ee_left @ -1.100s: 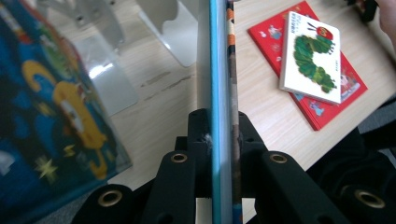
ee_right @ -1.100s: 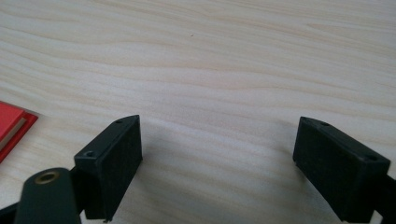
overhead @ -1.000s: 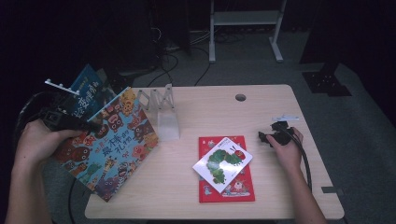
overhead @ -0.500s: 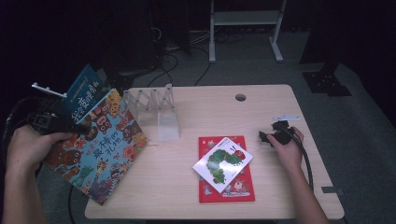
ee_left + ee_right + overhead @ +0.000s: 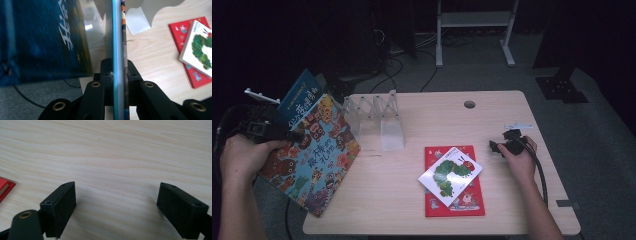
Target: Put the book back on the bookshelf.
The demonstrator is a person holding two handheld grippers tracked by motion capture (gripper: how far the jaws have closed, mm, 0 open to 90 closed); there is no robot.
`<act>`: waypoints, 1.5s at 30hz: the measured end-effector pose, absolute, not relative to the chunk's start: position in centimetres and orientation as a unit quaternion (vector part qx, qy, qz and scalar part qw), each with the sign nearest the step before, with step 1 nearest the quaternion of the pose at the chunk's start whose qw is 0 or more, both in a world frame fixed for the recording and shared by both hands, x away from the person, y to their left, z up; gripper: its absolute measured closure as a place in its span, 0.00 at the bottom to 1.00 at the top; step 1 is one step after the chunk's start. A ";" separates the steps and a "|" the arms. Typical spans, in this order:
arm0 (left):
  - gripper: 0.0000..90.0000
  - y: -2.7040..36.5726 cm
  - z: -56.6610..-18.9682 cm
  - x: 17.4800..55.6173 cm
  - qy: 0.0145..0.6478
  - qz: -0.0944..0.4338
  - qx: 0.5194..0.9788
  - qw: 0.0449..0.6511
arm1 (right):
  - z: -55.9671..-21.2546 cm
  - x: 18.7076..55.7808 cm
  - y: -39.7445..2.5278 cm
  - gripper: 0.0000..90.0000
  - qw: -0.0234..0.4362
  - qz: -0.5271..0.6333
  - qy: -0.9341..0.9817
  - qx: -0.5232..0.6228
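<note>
My left gripper (image 5: 294, 135) is shut on the edge of a large colourful picture book (image 5: 312, 155), held tilted over the table's left edge. In the left gripper view the book's thin edge (image 5: 118, 50) runs straight up between the jaws. Behind it stands a dark blue book (image 5: 301, 97), also seen as a blue cover (image 5: 42, 37). My right gripper (image 5: 494, 146) rests on the table at the right, jaws wide open over bare wood (image 5: 115, 170). A white caterpillar book (image 5: 450, 171) lies atop a red book (image 5: 457, 200) at centre.
A clear plastic book rack (image 5: 374, 117) stands at the table's back left. A round cable hole (image 5: 469, 104) is in the tabletop at the back. A white desk frame (image 5: 472, 20) and cables lie on the floor beyond.
My left hand has drawn the colourful book leftward, off the table's left edge and away from the rack. The right gripper has stayed put.
</note>
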State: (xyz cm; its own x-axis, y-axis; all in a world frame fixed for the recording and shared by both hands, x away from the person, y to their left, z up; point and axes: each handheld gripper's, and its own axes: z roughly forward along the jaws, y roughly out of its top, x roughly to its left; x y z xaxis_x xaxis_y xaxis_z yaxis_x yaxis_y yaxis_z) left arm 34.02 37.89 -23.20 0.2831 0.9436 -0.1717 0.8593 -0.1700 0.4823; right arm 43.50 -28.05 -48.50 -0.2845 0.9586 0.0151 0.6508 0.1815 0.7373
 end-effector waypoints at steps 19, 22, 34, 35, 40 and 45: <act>0.89 36.2 -23.2 37.1 0.615 0.118 0.741 0.242 | -48.5 43.5 -28.0 0.16 0.235 0.327 0.732 0.550; 0.89 36.1 -23.3 37.6 0.619 0.123 0.737 0.244 | -48.5 43.5 -28.0 0.16 0.235 0.327 0.732 0.550; 0.89 34.9 -23.5 39.7 0.632 0.142 0.723 0.241 | -48.5 43.5 -28.0 0.16 0.235 0.327 0.732 0.550; 0.89 34.8 -23.5 39.7 0.632 0.144 0.723 0.240 | -48.5 43.5 -28.0 0.16 0.235 0.327 0.731 0.550; 0.89 34.7 -23.6 40.2 0.639 0.150 0.715 0.242 | -48.5 43.5 -28.0 0.16 0.235 0.327 0.731 0.550; 0.89 34.6 -23.6 40.9 0.641 0.152 0.712 0.244 | -48.5 43.5 -28.0 0.16 0.235 0.327 0.731 0.550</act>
State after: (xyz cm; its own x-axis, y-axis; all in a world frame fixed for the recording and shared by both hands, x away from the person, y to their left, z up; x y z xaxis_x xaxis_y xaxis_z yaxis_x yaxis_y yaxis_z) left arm 40.88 34.56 -23.64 0.1320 0.9864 -0.0975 0.8384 -0.0587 0.5419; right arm 43.49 -28.03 -48.49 -0.2835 0.9588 0.0161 0.6510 0.1801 0.7374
